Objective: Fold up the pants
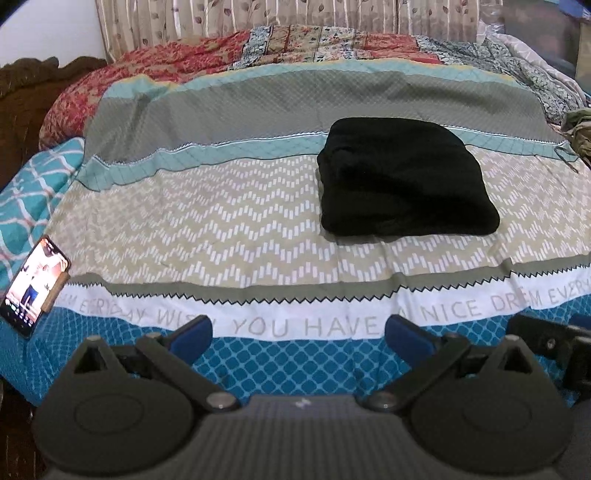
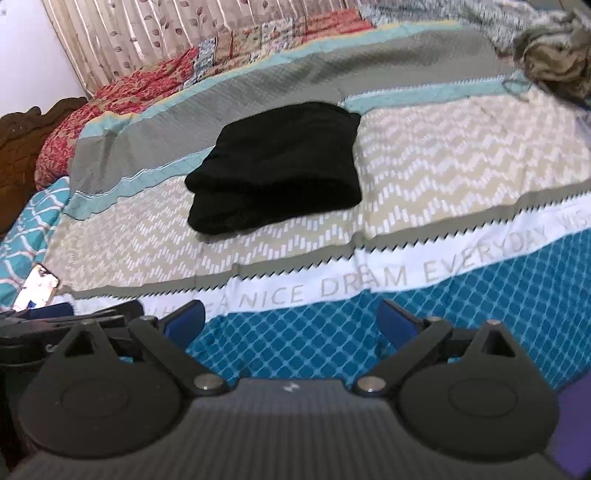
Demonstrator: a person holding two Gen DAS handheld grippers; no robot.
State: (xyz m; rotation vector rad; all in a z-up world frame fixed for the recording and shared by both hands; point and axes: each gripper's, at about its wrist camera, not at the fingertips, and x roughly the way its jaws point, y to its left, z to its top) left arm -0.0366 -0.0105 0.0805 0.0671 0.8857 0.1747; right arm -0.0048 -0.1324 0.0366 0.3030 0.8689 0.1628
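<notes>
- Jaws of the left gripper stand released and wide apart at 6 o'clock in the left wrist view, blue pads splayed, nothing between them.
- The gripper sits low and level over the near edge of the bed, pointing straight across the bedspread, clear of the cloth.
- The right gripper is posed much the same in its own view: jaws released, blue pads wide, nothing grasped, hovering over the blue diamond band of the bedspread.
- The right wrist view is tilted, so the bedspread stripes run up toward 2 o'clock.
- The two grippers are side by side; part of the right one shows at 4 o'clock in the left wrist view, and part of the left one at 8 o'clock in the right wrist view.
- A phone with a lit screen lies at 9 o'clock on the bed's near left edge, well apart from the pants.
- The pants, black, lie folded into a compact stack on the chevron band, toward 1 o'clock in the left wrist view and near 12 o'clock in the right wrist view, well apart from both grippers.
- A crumpled olive garment sits at 2 o'clock in the right wrist view.
- A red patterned quilt lies at the far side, with a striped leaf-print curtain behind it at 12 o'clock.
</notes>
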